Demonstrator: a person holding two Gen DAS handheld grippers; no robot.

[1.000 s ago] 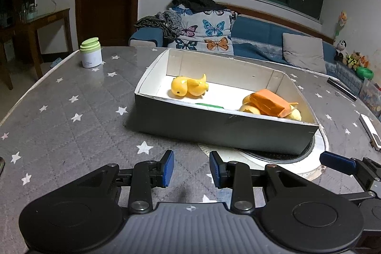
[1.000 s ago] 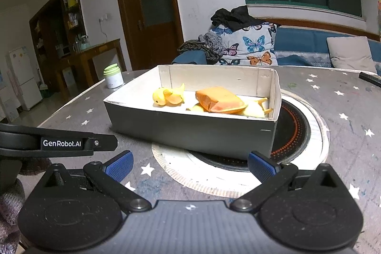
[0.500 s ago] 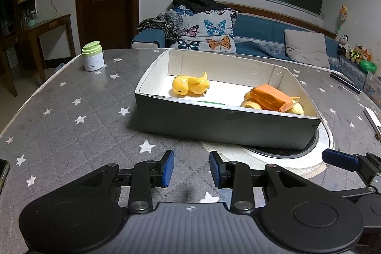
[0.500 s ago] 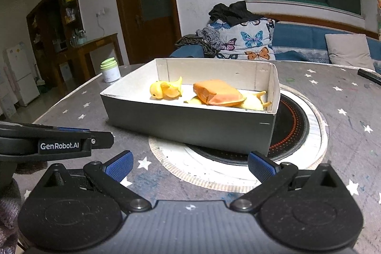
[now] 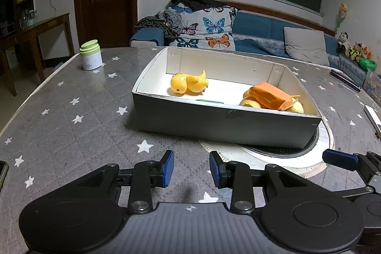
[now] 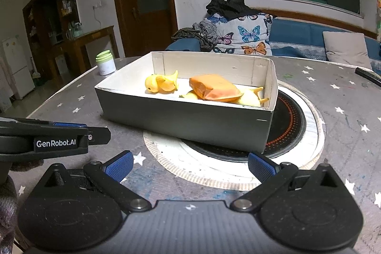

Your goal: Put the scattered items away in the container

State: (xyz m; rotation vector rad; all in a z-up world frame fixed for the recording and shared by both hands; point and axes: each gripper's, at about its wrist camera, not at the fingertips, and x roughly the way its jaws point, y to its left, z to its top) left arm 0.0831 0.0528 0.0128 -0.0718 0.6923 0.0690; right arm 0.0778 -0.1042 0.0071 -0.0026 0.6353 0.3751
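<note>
A grey cardboard box (image 5: 226,125) with a white inside stands on the star-patterned table, partly over a round hob. In it lie a yellow toy duck (image 5: 189,85), an orange packet (image 5: 270,94) on top of yellow pieces (image 5: 250,102), and a flat green item (image 5: 209,101). My left gripper (image 5: 191,169) hovers over the table in front of the box, its blue pads a narrow gap apart with nothing between them. My right gripper (image 6: 190,164) hangs wide open and empty before the box's near right corner (image 6: 266,132).
A white jar with a green lid (image 5: 90,58) stands at the table's far left. The round hob (image 6: 290,130) is set into the table under the box. A dark remote (image 6: 368,75) lies far right. A phone's edge (image 5: 2,173) shows at the left. A sofa stands beyond.
</note>
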